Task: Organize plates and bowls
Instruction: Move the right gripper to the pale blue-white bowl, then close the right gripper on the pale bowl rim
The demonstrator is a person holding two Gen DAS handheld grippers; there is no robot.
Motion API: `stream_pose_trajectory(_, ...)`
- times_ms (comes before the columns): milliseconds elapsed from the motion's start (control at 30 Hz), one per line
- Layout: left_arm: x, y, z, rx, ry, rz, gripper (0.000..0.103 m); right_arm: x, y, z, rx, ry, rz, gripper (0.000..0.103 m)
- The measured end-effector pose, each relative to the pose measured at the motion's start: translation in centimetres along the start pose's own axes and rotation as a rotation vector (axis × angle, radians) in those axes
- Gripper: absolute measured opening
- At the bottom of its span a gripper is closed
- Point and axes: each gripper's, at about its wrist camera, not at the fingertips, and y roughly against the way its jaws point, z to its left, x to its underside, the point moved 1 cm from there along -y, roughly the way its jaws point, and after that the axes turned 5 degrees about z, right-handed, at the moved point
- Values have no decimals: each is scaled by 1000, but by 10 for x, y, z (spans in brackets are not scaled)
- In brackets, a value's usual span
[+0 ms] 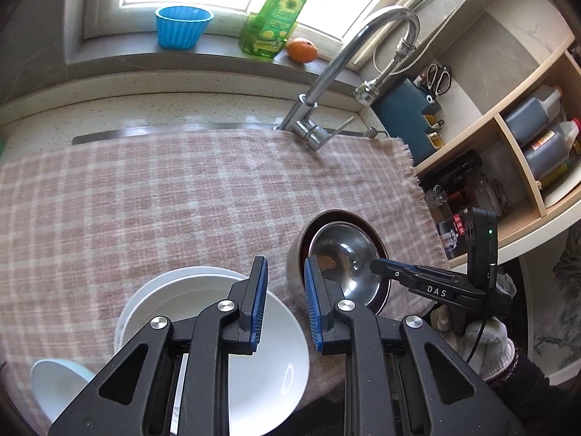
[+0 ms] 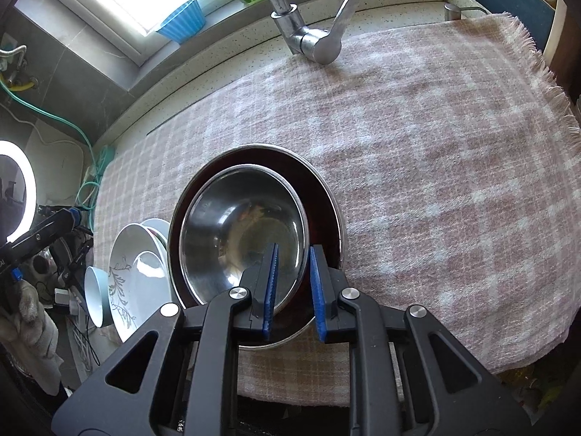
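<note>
The right gripper, jaws parted, straddles the steel bowl's near rim at lower centre; the left gripper holds nothing.

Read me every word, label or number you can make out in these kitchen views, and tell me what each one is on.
"DAS": white letters on the right gripper.
Green bottle on the windowsill: sunflower label, its words too blurred to read.
Dark jugs on the shelf: orange labels, unreadable.
Small red-labelled package on the shelf: print too small to read.

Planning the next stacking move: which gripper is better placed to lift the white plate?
Left. The left gripper hangs open right over the white plate, while the right gripper straddles the rim of the steel bowl further over.
</note>
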Motion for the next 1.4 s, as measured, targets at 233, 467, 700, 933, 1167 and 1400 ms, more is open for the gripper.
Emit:
stream_pose_trajectory(233,25,46,51,-47,128,-88,19,-7,23,14,0,25,-82,47)
stream_pose_trajectory(467,63,84,98,-104,267,-161,19,-13,37,46,-74,54,-129,48)
stream_pose_trajectory(700,104,104,137,-140,397,-202,19,-11,29,102,-151,163,-109,48)
stream_pose_trajectory(933,142,104,165,-178,502,-202,19,3,5,163,-222,293,-31,48)
stream_pose_trajectory(1167,173,99,182,-182,570,-187,19,24,-30,219,-253,410,69,48)
stream_pose_trajectory(1400,185,95,189,-191,591,-181,19,44,-69,265,-260,511,149,48)
